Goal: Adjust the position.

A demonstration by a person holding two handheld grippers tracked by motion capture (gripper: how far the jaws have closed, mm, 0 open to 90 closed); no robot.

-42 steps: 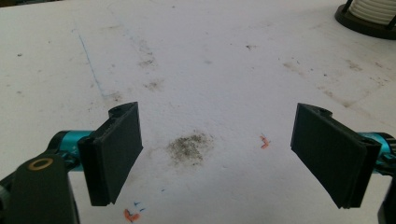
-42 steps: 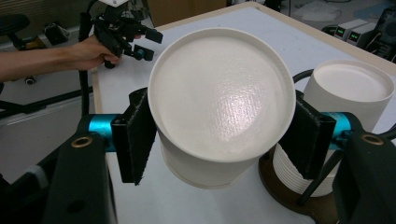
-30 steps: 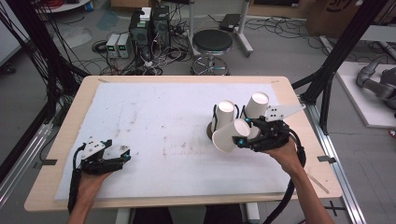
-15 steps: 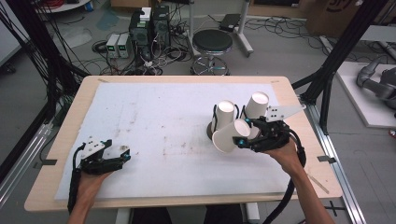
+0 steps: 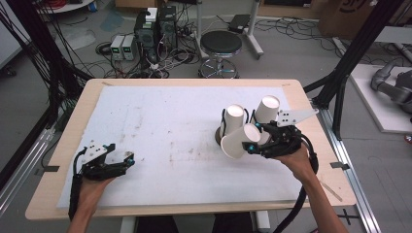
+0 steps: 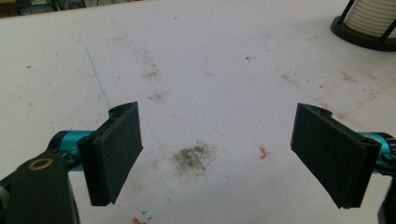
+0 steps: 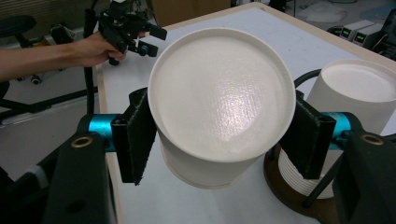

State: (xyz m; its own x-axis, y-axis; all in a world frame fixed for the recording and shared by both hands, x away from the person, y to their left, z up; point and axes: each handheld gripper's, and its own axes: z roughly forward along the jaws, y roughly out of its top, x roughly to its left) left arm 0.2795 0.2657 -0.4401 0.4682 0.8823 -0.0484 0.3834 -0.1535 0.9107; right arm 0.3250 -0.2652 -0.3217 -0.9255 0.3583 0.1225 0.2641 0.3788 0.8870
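At right of the high view, our right gripper [image 5: 252, 143] stays clamped on a paper cup [image 5: 238, 141], unmoved; left gripper [image 5: 121, 158] spread wide.

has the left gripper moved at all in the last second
Barely. In the high view the left gripper sits at the same spot near the white mat's front left corner; its fingers have spread a little wider, with nothing between them.

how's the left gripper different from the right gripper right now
The left gripper has its jaws spread wide with nothing between them; the right gripper is shut on a white paper cup. The left gripper sits low over the bare white table cover, while the right gripper holds its cup tilted beside the cup holder. Both have black padded jaws and teal fittings.
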